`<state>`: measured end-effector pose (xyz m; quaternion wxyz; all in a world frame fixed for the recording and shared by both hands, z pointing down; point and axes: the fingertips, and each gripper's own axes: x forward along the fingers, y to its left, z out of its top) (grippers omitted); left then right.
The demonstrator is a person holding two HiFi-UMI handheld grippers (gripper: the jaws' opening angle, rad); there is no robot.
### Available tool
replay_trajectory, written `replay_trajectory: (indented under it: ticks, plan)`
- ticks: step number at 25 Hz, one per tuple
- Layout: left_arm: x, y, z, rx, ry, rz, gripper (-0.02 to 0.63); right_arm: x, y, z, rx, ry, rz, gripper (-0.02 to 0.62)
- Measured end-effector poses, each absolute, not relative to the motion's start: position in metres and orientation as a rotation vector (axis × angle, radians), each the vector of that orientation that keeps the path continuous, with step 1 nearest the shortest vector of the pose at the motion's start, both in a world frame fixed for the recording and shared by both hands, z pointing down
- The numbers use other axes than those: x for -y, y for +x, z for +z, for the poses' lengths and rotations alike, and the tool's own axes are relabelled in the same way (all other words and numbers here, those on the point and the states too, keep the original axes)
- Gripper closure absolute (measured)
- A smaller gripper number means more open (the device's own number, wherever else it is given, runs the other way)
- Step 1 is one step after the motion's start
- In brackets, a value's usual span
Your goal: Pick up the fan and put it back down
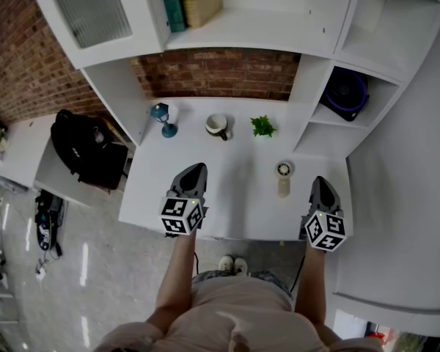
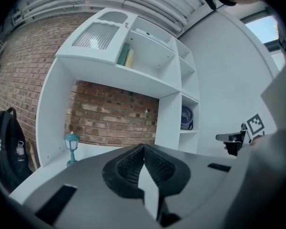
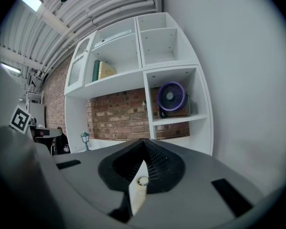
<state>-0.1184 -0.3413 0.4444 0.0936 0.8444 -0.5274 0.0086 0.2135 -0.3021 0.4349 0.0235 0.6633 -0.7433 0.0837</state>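
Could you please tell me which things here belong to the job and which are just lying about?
Job: small white handheld fan on desk, likely; right hand-held gripper.
Lying about: purple round fan on shelf; teal lantern; white mug; green plant; black backpack.

A small cream handheld fan point(image 1: 283, 178) is laid flat on the white bench point(image 1: 235, 196). It is placed on the right half of the bench, well back from the front edge. A round head with a dark ring at its centre is seen at the far end. A short straight handle is pointed toward the near edge, so the fan is lined up roughly front to back. It is touched by nothing. Finer detail of the blades cannot be made out.
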Motion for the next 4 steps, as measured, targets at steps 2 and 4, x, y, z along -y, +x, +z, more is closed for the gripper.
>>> replay_trajectory:
  ticks: [2, 4]
  plan:
    - [0.3407, -0.1186, 0.4452, 1.565, 2.504, 0.024, 0.578, 0.3014, 0.2139, 0.436, 2.3, 2.055, 0.26, 0.581]
    - [0.3397, -0.1193, 0.4458, 1.566, 2.501, 0.023, 0.578, 0.3006, 0.2138, 0.4367, 2.298, 2.056, 0.261, 0.581]
